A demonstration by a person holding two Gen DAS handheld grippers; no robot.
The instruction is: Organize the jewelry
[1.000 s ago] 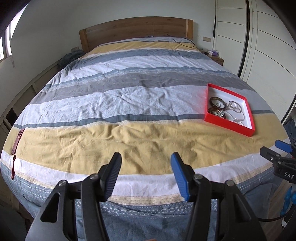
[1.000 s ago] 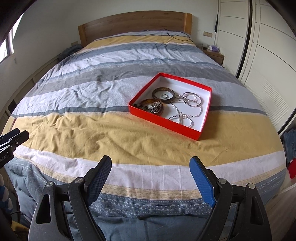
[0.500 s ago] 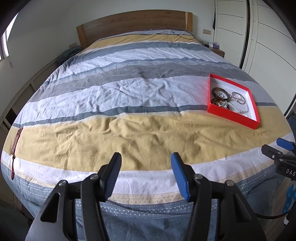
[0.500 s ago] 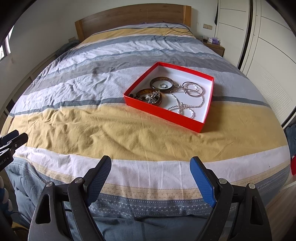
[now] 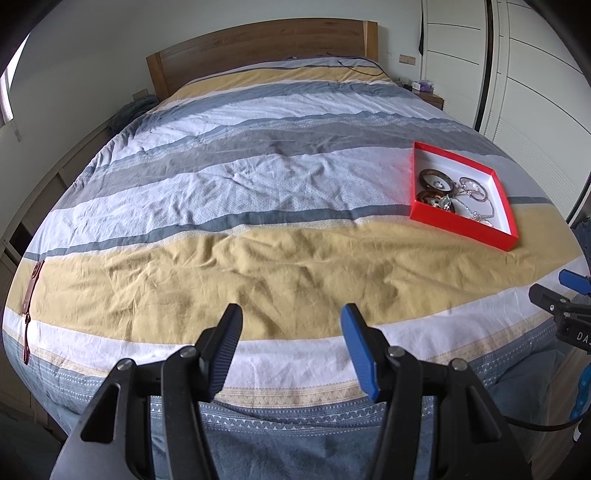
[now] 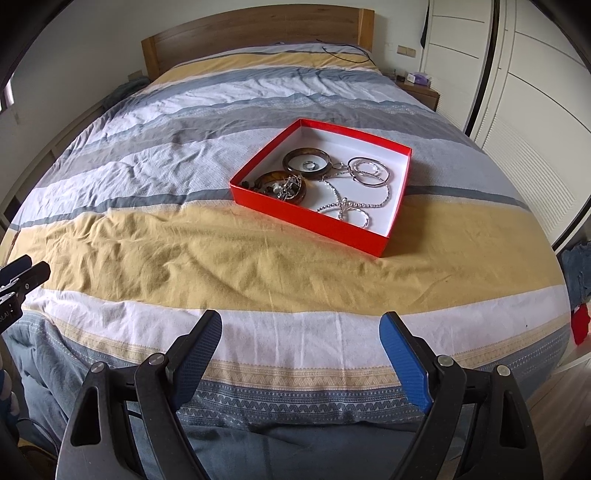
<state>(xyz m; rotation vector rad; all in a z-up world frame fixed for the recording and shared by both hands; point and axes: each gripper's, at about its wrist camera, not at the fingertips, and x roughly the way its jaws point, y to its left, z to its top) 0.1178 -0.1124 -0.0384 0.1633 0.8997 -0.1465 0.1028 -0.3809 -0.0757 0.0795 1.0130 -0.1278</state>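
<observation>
A red box (image 6: pixel 395 147) with a white inside lies on the striped bed; the left wrist view shows the red box (image 5: pixel 461 223) far to the right. In it are two brown bangles (image 6: pixel 307 161), silver rings (image 6: pixel 369 170) and a beaded silver chain (image 6: pixel 347 208). My right gripper (image 6: pixel 301 338) stands open over the bed's near edge, well short of the box, with nothing between its fingers. My left gripper (image 5: pixel 291 325) is open too, empty, over the yellow stripe to the left of the box. Each gripper shows at the other view's side edge.
The striped duvet (image 5: pixel 258 177) covers the whole bed up to a wooden headboard (image 6: pixel 258 26). A dark red strap (image 5: pixel 31 284) lies at the bed's left edge. White wardrobe doors (image 6: pixel 535 110) stand on the right, with a bedside table (image 6: pixel 421 92) beside them.
Both views have tipped a little further down over the bed, so the red box sits slightly lower and nearer in frame. The jaws have kept the same width.
</observation>
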